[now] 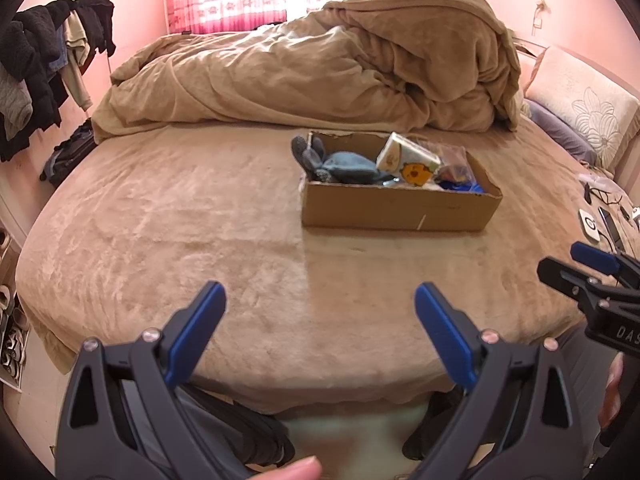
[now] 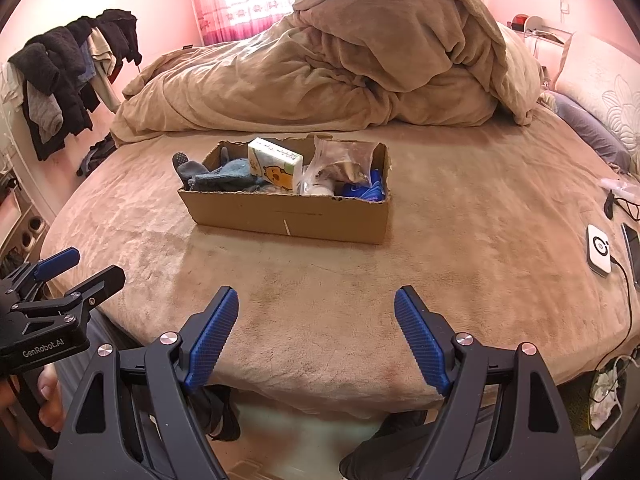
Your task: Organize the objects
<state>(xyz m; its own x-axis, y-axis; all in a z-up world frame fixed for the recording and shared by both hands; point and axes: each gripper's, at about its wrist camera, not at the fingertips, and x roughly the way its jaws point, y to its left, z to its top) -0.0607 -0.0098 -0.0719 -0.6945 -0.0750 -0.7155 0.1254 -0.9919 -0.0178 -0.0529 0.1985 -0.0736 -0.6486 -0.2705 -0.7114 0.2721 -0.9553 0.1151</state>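
Note:
A shallow cardboard box (image 1: 396,208) (image 2: 288,216) sits on the tan bed. It holds blue-grey socks (image 1: 344,166) (image 2: 224,176), a white tissue pack with an orange cartoon (image 1: 408,160) (image 2: 276,164), a clear plastic bag (image 2: 340,164) and blue packets (image 2: 368,190). My left gripper (image 1: 320,312) is open and empty, held near the bed's front edge, well short of the box. My right gripper (image 2: 316,312) is open and empty too, also short of the box. Each gripper shows at the other view's edge, the right one in the left wrist view (image 1: 596,280) and the left one in the right wrist view (image 2: 60,280).
A heaped tan duvet (image 1: 320,72) (image 2: 340,68) fills the far half of the bed. A white charger with cable (image 2: 599,251) and a phone lie at the right edge. Clothes hang on a rack (image 1: 44,76) at the left. A pillow (image 1: 584,104) is at the right.

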